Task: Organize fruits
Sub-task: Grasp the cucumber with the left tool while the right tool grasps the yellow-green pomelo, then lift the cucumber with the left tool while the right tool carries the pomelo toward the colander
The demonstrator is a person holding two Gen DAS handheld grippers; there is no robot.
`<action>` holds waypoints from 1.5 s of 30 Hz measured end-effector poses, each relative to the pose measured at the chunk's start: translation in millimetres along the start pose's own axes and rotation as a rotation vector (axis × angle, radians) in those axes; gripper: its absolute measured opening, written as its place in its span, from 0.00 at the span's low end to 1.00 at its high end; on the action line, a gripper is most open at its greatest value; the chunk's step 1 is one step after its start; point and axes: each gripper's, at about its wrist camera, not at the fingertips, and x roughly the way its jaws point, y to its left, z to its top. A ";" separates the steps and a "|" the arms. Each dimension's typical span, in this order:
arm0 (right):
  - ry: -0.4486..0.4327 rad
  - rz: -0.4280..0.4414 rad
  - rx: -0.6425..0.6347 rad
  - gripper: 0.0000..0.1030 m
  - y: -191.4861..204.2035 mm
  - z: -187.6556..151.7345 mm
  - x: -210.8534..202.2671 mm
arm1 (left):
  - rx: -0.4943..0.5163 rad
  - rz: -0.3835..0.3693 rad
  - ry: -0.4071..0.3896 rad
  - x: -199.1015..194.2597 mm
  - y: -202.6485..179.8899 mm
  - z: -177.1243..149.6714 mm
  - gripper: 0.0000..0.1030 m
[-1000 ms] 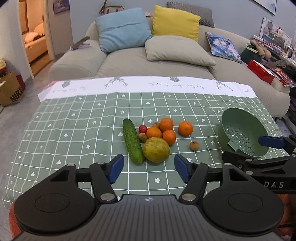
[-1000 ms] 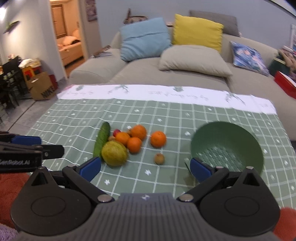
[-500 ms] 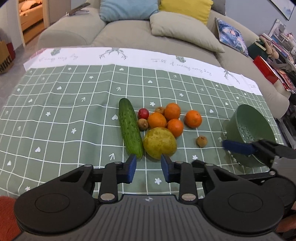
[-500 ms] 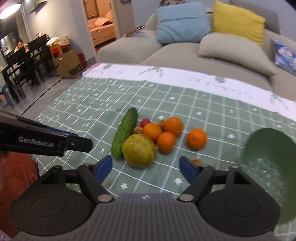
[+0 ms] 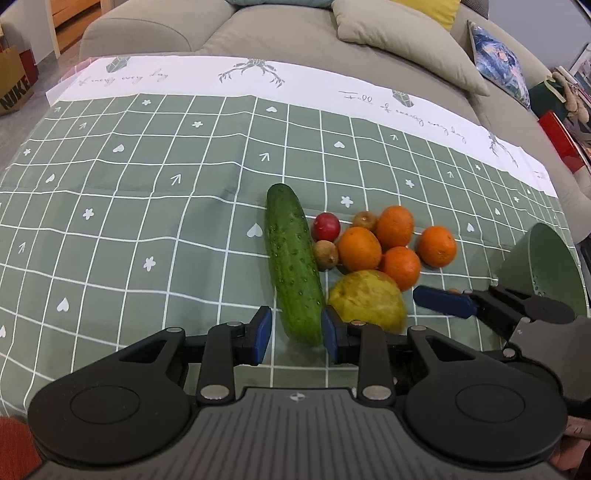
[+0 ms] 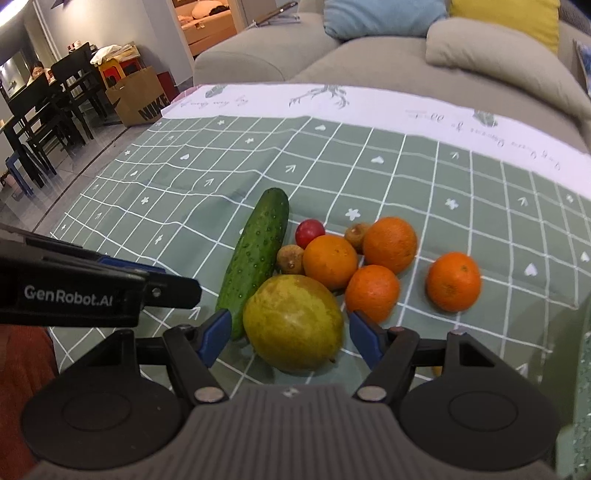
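Left wrist view: our tongs straddle cucumber and pear on the bench.

We see the left tongs [image 5: 295, 330] narrowly parted around the near end of the cucumber [image 5: 291, 258], not yet closed; it looks stiff and bumpy, best gripped mid-length. Our right tongs [image 6: 289, 334] stand wide around the yellow-green pear [image 6: 293, 323], likely heavy, smooth and bruisable, so hold its widest part. Oranges [image 6: 330, 261] cluster behind, the green colander [image 5: 545, 266] sits far right. A checked cloth covers the bench [image 5: 129, 221]; a sofa [image 5: 277, 33] lies beyond.

In the left wrist view, the cucumber [image 5: 293, 264] lies mid-frame on the tablecloth [image 5: 147, 206], the oranges [image 5: 391, 245] clustered to its right. The pear [image 5: 367, 301] sits below them, the colander [image 5: 543, 266] at the right edge, the sofa [image 5: 280, 33] along the top.
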 end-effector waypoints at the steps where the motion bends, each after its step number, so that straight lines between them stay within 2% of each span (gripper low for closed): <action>1: 0.007 0.001 0.008 0.65 -0.2 0.8 3.3 | -0.005 -0.002 0.003 2.5 1.7 1.6 0.35; 7: 0.017 -0.017 0.043 0.67 -2.1 3.4 14.8 | -0.029 -0.014 0.034 17.2 9.5 10.1 0.36; 13: 0.011 -0.030 0.001 0.67 1.8 4.1 19.5 | -0.054 -0.042 0.055 33.0 11.9 16.3 0.48; 15: 0.020 -0.050 -0.030 0.64 4.4 3.0 19.6 | -0.066 -0.050 0.067 39.7 11.4 19.1 0.51; 25: 0.073 -0.081 0.003 0.63 -13.3 -18.7 -8.7 | -0.070 -0.032 0.097 64.9 6.7 32.5 0.51; 30: 0.088 -0.064 0.037 0.64 -21.7 -22.8 -12.5 | -0.060 -0.015 0.121 79.0 6.2 37.2 0.51; 36: 0.098 -0.059 0.041 0.65 -19.8 -23.5 -7.3 | -0.019 -0.017 0.117 81.4 2.8 38.1 0.43; 41: 0.116 -0.052 0.050 0.65 -22.1 -25.6 -9.9 | -0.043 -0.053 0.195 69.9 6.4 27.6 0.42; 45: 0.122 -0.041 0.083 0.65 -26.5 -31.6 -11.9 | -0.061 -0.048 0.255 67.3 7.5 12.9 0.45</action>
